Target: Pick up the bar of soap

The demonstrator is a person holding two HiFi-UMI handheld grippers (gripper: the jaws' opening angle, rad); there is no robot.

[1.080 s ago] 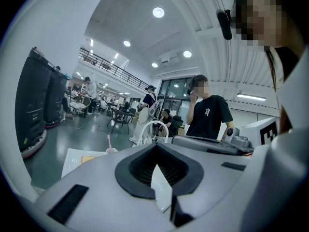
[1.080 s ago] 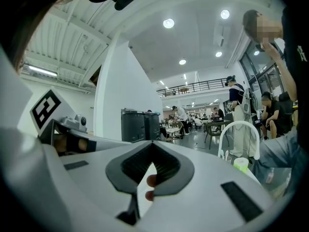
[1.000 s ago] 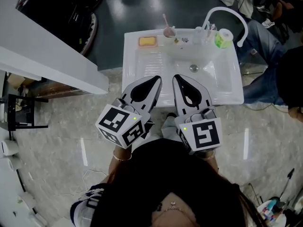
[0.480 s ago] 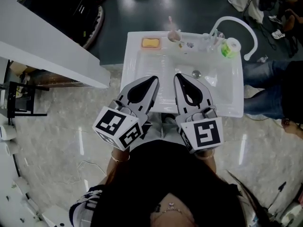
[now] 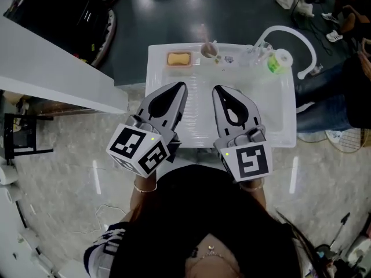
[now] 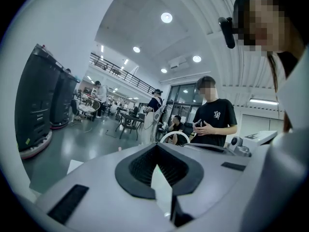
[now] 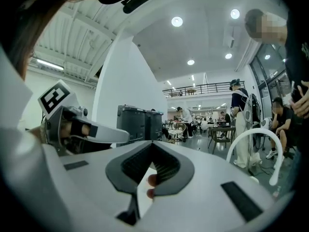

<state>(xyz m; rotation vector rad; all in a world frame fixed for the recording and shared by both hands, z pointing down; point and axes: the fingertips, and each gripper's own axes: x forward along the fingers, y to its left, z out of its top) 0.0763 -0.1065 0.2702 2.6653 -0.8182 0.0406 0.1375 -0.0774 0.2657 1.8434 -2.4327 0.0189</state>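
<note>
**Hovering over the washbasin, both tongs shut, soap not yet reached**

The left tongs [image 5: 180, 87] are pressed together with nothing between them. In the left gripper view the dark pads meet at the tip, and only the white of the basin shows through the hollow behind. The right tongs [image 5: 219, 90] are likewise together and empty. The pinkish shapes seen through their hollow look like far-off things on the ledge, not anything gripped. Both hang side by side above the near half of the white washbasin [image 5: 277, 139], pointing toward its back ledge.

The bar of soap [image 5: 179, 58], yellow-orange, lies flat on that back ledge at its left corner. It is ahead of the left tongs and apart from both. Further right along the ledge stand a small cup [image 5: 208, 50] with a handle sticking out, some clear items too small to name, and a green-and-white roll [image 5: 276, 59]. The white arched faucet [image 5: 290, 32] curves over the right end.

The step in hand appears to be the approach, barely begun. The left tongs are the nearer pair. They would need to open wider than the bar, travel forward and down to the ledge, straddle the soap and then close. The bar lies low and may be slippery, so the pads should come down close to the ledge and squeeze squarely.
</note>
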